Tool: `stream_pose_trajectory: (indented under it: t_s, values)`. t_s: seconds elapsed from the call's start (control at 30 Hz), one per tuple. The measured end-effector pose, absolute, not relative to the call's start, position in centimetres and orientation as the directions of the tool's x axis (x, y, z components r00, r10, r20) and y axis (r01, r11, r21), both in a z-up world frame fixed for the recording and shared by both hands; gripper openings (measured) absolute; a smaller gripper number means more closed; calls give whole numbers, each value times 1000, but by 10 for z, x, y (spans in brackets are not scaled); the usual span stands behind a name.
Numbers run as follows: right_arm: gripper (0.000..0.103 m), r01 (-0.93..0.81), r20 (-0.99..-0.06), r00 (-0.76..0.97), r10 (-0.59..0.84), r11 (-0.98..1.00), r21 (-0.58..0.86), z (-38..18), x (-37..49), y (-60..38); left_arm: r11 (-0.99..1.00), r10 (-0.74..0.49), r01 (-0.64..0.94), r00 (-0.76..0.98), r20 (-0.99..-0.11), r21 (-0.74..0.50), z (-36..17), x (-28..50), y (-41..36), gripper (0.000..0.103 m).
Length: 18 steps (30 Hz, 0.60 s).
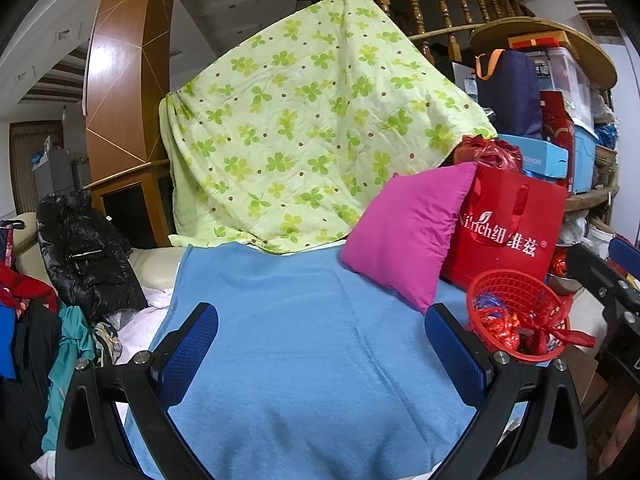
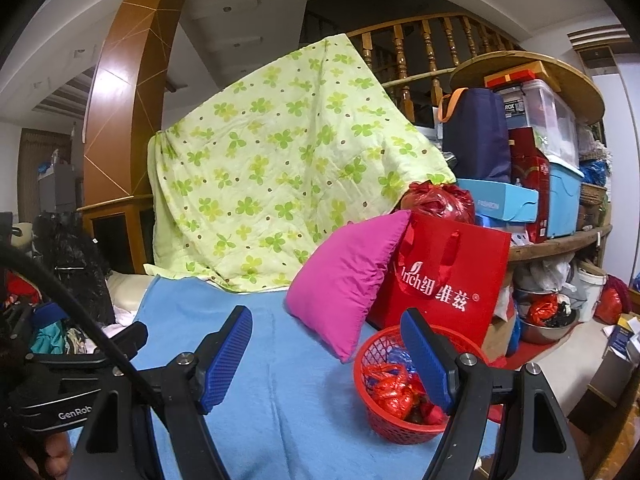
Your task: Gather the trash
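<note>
red basket of wrappers sits at the right, both grippers spread and empty

the red basket (image 2: 404, 384) stands on the blue blanket (image 2: 280, 380) at the near right, just in front of the pink pillow (image 2: 344, 280) and the red paper bag (image 2: 444, 280). inside it lies crumpled red trash (image 2: 390, 394) with a scrap of blue. in the right wrist view the right gripper (image 2: 326, 360) hangs with its jaws parted and nothing between them; its right finger crosses in front of the basket, so whether it touches the rim cannot be told. in the left wrist view the left gripper (image 1: 322, 354) is also spread wide over bare blanket, holding nothing, and the red basket (image 1: 516, 316) lies just to the right of its right finger.

the basket's near rim is partly covered by the finger in each view, and what lies deeper under the wrappers is hard to make out. the bag's lettering is cut off by the pillow.

the basket is round plastic lattice. the trash looks glossy and crinkled. the blanket is soft and flat with faint creases. the finger pads (image 1: 188, 356) are blue with a fine dotted grip. a green clover quilt (image 1: 312, 120) drapes behind, quilted and wrinkled.
</note>
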State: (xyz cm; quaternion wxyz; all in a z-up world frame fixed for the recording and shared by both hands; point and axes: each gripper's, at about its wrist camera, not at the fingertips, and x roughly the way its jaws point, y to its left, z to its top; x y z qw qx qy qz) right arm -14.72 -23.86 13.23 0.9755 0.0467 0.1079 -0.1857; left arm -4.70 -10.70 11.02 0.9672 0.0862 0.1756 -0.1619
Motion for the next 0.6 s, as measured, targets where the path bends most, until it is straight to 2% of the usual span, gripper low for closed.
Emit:
stream_pose_trajectory:
  t_s: [0.6]
  values:
    - [80, 332, -303, 900, -314, 943, 8, 103, -87, -234, 948, -254, 310, 871, -421, 68, 85, 9, -102, 103]
